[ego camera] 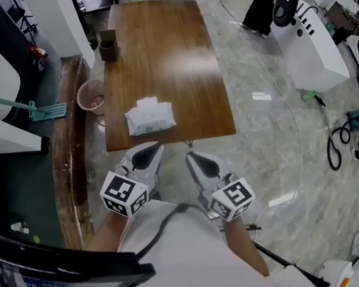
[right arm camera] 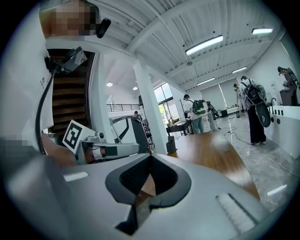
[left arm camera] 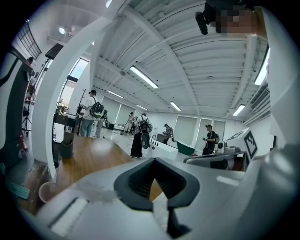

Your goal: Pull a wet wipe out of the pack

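Observation:
A white wet wipe pack [ego camera: 149, 117] lies near the front edge of a long wooden table [ego camera: 173, 53]. In the head view both grippers are held short of that edge, pointing toward the table, and neither touches the pack. My left gripper [ego camera: 152, 151] is just below the pack, with its jaws together and nothing between them. My right gripper [ego camera: 193, 158] is a little right of it, also shut and empty. In the left gripper view the left gripper [left arm camera: 154, 162] shows pads meeting at the tip. The right gripper view shows the same on the right gripper [right arm camera: 150, 157]. Neither gripper view shows the pack.
A small dark box [ego camera: 109, 47] stands at the table's far left corner. A round bin [ego camera: 91, 96] sits on the floor left of the table. A white machine [ego camera: 309, 46] and loose cables [ego camera: 334, 150] are at the right. Several people stand far off.

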A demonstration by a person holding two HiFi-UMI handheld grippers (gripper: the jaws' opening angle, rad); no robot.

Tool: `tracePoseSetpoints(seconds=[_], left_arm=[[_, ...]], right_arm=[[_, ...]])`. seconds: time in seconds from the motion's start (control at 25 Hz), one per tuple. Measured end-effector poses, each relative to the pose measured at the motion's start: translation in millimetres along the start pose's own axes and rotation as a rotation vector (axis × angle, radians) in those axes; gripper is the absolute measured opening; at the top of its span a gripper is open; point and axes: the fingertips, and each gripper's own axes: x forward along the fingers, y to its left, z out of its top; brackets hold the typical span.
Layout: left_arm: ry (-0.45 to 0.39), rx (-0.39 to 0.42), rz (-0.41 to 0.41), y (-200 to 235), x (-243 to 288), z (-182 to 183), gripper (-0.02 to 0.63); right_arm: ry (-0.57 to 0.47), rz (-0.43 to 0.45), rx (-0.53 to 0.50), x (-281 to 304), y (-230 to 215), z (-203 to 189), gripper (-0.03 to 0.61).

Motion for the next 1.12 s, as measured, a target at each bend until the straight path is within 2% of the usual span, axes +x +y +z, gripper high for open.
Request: tracePoseSetpoints(seconds=[0.32,0.52,0.72,1.12], left_arm=[[0.018,0.020,-0.106,33,6,10,0.005],[0.004,-0.012,-0.109,67,5,10,0.005],[0.035,-0.046,-0.173,90,3,6,0.005],[0.021,-0.078,-0.142,142,-4,7,0.005]], right_arm=[[0.014,-0.007,-0.009,60,2,16,0.009],[0.034,-0.009,-0.017,90,3,12,0.008],[0.049,-0.004,-0.013,117,7,11,0.009],[0.092,0.016,-0.038,163,10,9,0.009]])
